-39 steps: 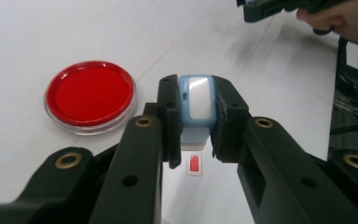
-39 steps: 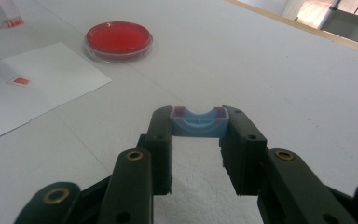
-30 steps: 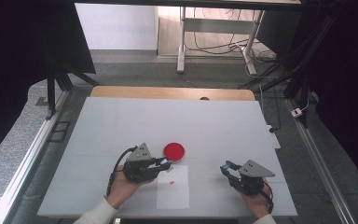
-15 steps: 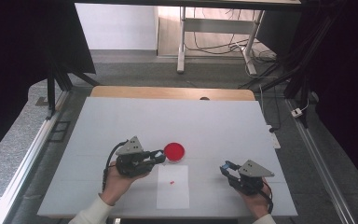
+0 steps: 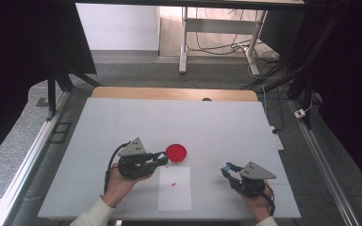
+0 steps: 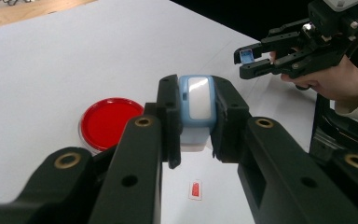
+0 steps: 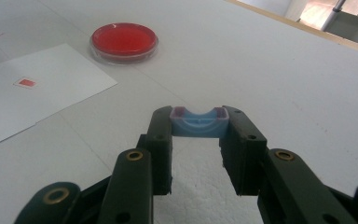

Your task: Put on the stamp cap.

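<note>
Black fingers of the left gripper [image 6: 193, 121] are clamped on a small pale-blue plastic block with a white face [image 6: 196, 105], held above the worktop just right of a round clear dish with red filling [image 6: 109, 122]. Black fingers of the right gripper [image 7: 196, 140] grasp a second piece, a small pale-blue plastic clip with a curved saddle and purple corners [image 7: 199, 123], held low over the white foam worktop [image 7: 284, 79] at near right.

From the high view, the left gripper [image 5: 162, 157] points right with its tips beside the red dish [image 5: 176, 153], while the right gripper [image 5: 227, 169] points left, well apart from it. Between them, near the front edge, lies a white paper sheet [image 5: 175, 190] bearing a tiny red rectangular chip [image 5: 173, 183].

Step in hand, as a judgement: each hand carries one half of a small blue two-part holder, and the halves have yet to be brought together or set over the chip. The next move likely calls for closing the gap between the two hands and aligning the block's face with the clip's saddle, keeping clear of the dish.

Hard to make out: the lower body of the block lies hidden behind the left fingers; the underside of the clip is cut off by the right fingers; the chip's material cannot be told, nor whether the dish has a lid.
</note>
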Motion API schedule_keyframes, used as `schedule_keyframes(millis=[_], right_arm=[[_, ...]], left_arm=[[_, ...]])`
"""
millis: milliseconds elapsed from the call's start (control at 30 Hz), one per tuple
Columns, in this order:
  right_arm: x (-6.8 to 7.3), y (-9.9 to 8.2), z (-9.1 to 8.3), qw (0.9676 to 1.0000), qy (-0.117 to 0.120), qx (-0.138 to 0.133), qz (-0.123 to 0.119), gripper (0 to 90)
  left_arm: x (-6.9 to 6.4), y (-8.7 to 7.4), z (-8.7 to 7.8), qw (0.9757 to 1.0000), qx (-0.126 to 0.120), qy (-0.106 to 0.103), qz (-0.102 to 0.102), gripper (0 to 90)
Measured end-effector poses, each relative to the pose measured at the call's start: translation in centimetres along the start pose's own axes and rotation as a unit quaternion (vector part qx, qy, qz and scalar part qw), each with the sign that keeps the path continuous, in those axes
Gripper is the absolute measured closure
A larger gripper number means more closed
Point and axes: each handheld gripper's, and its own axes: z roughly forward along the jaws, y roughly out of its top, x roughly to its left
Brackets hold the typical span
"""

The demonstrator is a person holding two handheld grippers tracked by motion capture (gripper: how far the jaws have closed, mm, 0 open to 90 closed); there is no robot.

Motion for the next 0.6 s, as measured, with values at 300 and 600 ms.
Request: schedule_keyframes(millis=[300,600], right_arm=[[0.5,0.3,0.3,0.9999,0.011,-0.003,-0.001,64.8],[1.4,0.7,0.6,0.9997,0.022,-0.009,-0.002,64.7]], left_arm=[[0.2,-0.1,0.1,1.0000,0.004,0.000,-0.003,75.1],[0.1,-0.1,0.2,1.0000,0.004,-0.003,-0.002,75.1]])
